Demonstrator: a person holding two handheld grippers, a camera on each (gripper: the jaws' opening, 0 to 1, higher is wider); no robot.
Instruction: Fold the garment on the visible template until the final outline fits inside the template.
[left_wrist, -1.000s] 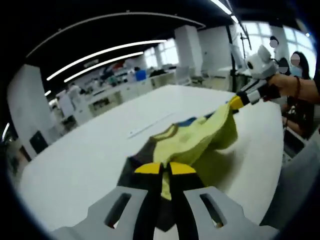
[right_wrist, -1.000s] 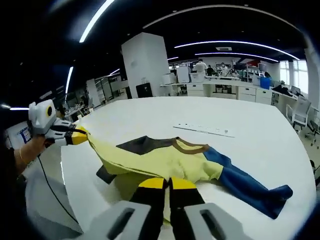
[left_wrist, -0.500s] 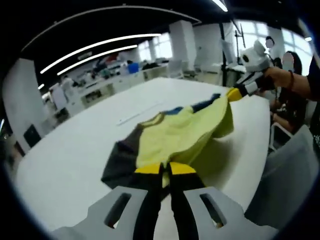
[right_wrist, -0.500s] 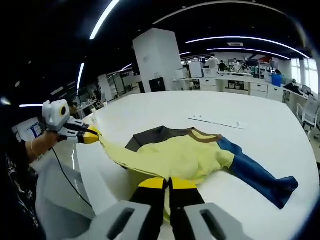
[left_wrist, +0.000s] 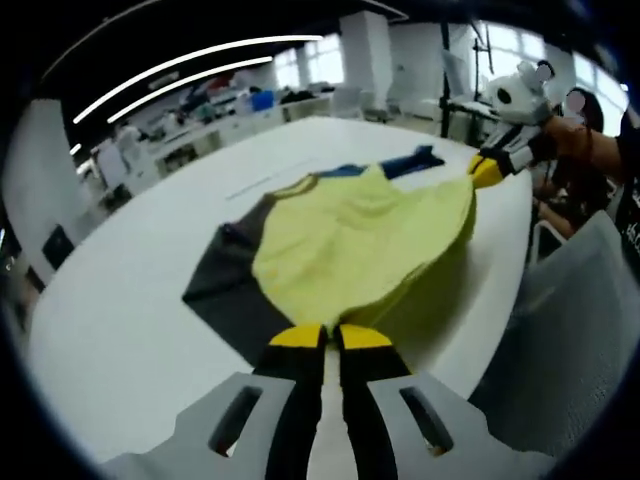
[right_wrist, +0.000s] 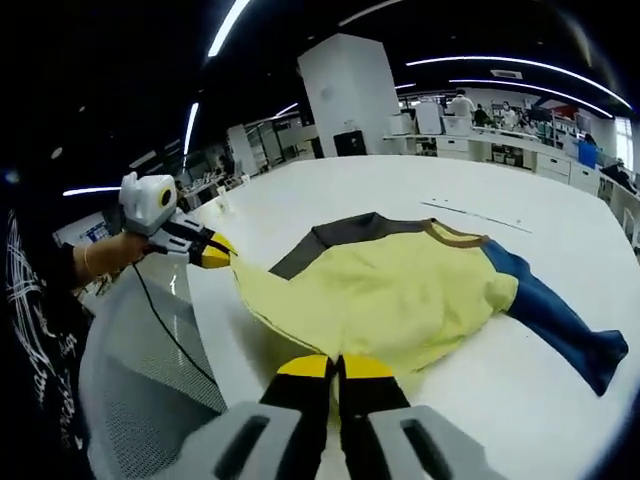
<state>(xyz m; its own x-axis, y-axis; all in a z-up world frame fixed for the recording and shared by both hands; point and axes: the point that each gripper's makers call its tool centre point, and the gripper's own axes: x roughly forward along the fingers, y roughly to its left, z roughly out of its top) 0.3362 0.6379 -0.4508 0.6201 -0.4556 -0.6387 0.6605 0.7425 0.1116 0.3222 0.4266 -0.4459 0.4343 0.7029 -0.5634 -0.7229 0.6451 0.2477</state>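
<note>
- Left tool: its yellow-tipped jaws are pressed together on the near hem of the garment, pinching the yellow cloth right at the desk's edge.
- Right tool: same story, jaws clamped tight on the yellow hem at its own corner.
- In the left gripper view the right tool comes in from the right, a hand behind it, its yellow tips at the far corner of the hem.
- In the right gripper view the left tool sits off to the left, holding its corner of the hem, a hand gripping its handle.
- Between the two tools the hem is drawn out, with the yellow body spread behind it.
- The garment lies on the white desk: yellow body, a dark grey sleeve out on one side, a blue sleeve stretched flat on the other, a brown-trimmed collar at the far end.
- A thin pale strip lies on the desk beyond the collar, apart from the garment.
- A grey mesh chair back stands just off the desk's near edge.
</note>
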